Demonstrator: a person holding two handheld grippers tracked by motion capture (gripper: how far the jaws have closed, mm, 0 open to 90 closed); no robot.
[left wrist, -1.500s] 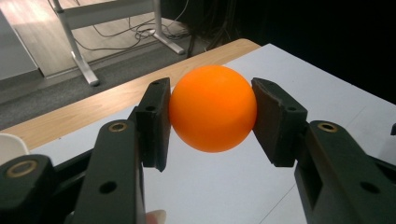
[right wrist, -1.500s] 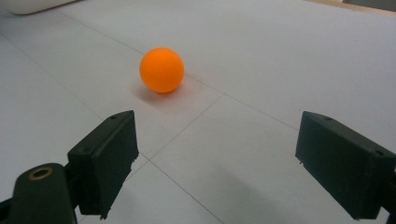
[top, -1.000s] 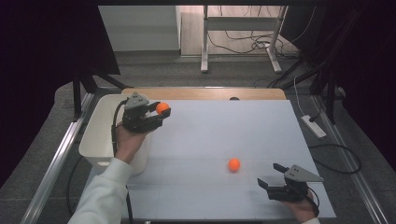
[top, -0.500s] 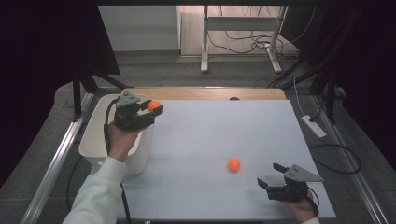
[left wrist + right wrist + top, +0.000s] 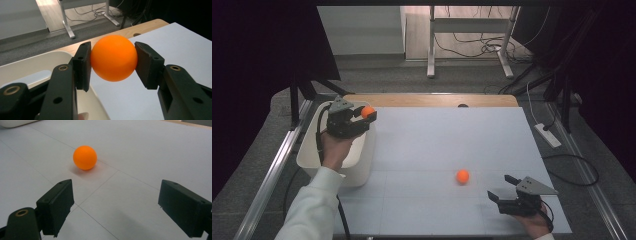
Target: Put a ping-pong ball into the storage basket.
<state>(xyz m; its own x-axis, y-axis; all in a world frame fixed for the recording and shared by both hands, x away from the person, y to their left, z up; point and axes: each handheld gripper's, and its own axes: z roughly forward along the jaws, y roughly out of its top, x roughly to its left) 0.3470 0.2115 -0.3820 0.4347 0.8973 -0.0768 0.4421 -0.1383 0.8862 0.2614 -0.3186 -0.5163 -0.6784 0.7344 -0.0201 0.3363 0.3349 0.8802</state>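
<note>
Black jaws of your right gripper (image 5: 508, 194) stood wide apart, holding nothing, near the loose ball (image 5: 462, 176) on the table (image 5: 452, 135). Farther off, your left gripper (image 5: 362, 118) pinched a second ball (image 5: 368, 111) at the bin (image 5: 307, 155) rim. This looked like the drop-off; next you needed to move over the bin and release.

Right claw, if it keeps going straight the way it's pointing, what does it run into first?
Most likely the orange ball lying loose on the white table. It sits ahead of the open right claw, slightly toward its left jaw, so it might clip that jaw instead of entering cleanly.
</note>
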